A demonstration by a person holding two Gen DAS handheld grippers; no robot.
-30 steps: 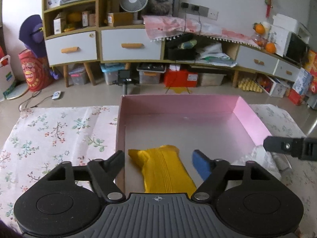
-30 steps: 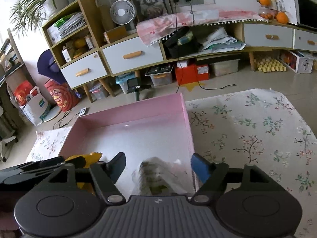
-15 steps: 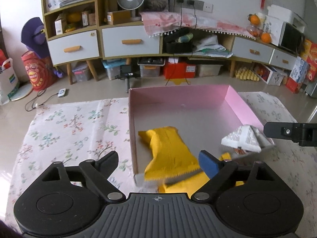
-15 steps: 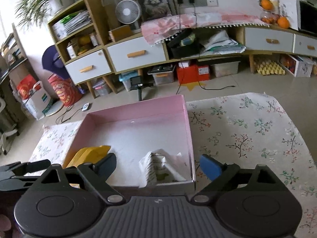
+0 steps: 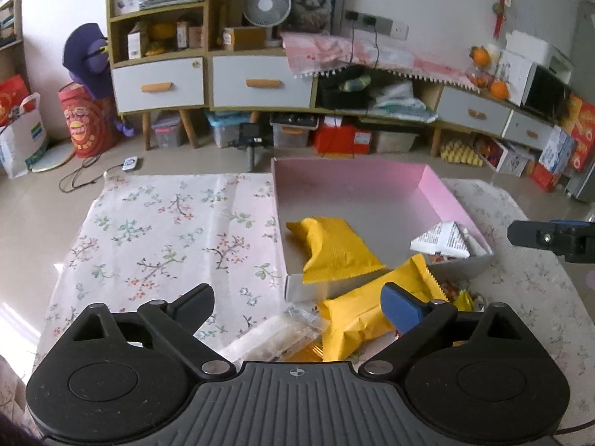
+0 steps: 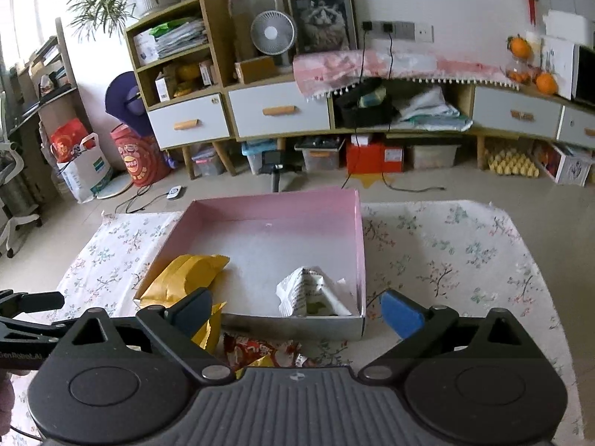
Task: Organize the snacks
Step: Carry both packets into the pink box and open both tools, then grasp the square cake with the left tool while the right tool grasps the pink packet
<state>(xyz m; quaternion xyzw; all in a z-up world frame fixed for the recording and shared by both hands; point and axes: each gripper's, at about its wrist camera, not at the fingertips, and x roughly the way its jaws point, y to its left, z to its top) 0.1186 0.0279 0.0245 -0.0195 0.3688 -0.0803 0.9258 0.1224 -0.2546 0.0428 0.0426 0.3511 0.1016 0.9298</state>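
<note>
1. The counter [image 5: 167,230], under a floral cloth, stretches ahead of both grippers and well out to the left of the left gripper.
2. The pink box [image 5: 431,186] sits straight ahead of the left gripper [image 5: 297,303] and ahead and slightly left of the right gripper [image 6: 297,310]; its near wall is just beyond both.
3. One yellow packet [image 5: 336,247] lies in the box's near left corner, its tail hanging over the near wall, ahead of the left gripper.
4. A second yellow packet [image 5: 366,310] lies outside the box on the counter, just ahead and right of centre of the left gripper, near its blue-padded finger. Its long axis runs diagonally, from near-left to far-right.
5. A clear wrapped snack [image 5: 275,336] lies between the left gripper's fingers, closest of all, angled much the same.
6. A white printed packet [image 6: 310,291] rests in the box's near right corner, ahead of the right gripper.
7. A red wrapper [image 6: 256,349] lies on the counter just under the right gripper.
8. Both grippers are spread wide and hold nothing. By my judgement the left is nearer the loose packets; it would need to turn to close across their short side.
</note>
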